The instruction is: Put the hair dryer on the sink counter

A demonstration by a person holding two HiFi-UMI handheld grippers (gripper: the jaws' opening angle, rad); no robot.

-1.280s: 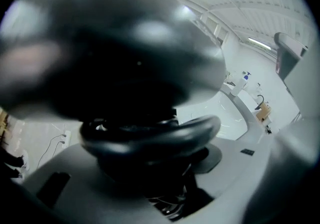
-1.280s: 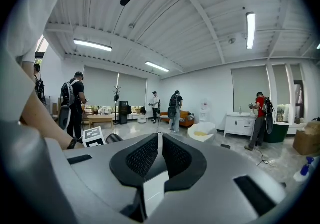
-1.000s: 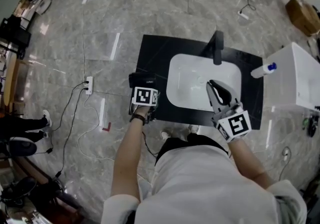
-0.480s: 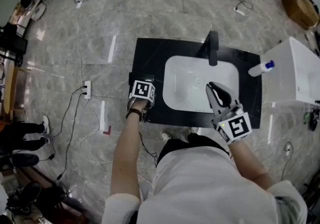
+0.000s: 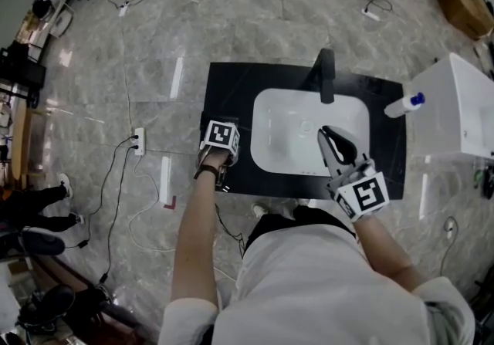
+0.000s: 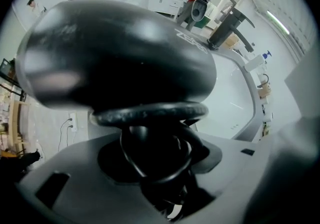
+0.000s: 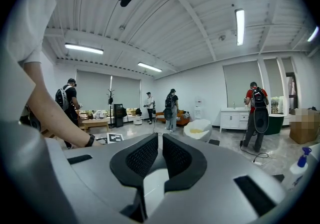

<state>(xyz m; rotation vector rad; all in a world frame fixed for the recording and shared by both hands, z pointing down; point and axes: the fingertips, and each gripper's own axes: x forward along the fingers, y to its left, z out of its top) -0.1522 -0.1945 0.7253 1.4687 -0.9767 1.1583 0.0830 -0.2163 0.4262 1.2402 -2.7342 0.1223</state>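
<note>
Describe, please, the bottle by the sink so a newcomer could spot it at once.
Start at the black counter with the white sink set in it. At its right edge, beside the white cabinet, is the bottle. It alone is white with a blue top; the faucet nearby is black.

Black sink counter [image 5: 231, 89] with basin [image 5: 293, 135], faucet [image 5: 327, 73]

left claw [image 5: 219, 140]: pointing down, clamped on hair dryer [image 6: 115, 52] | right claw [image 5: 332, 137]: near level, jaws together, empty
</note>
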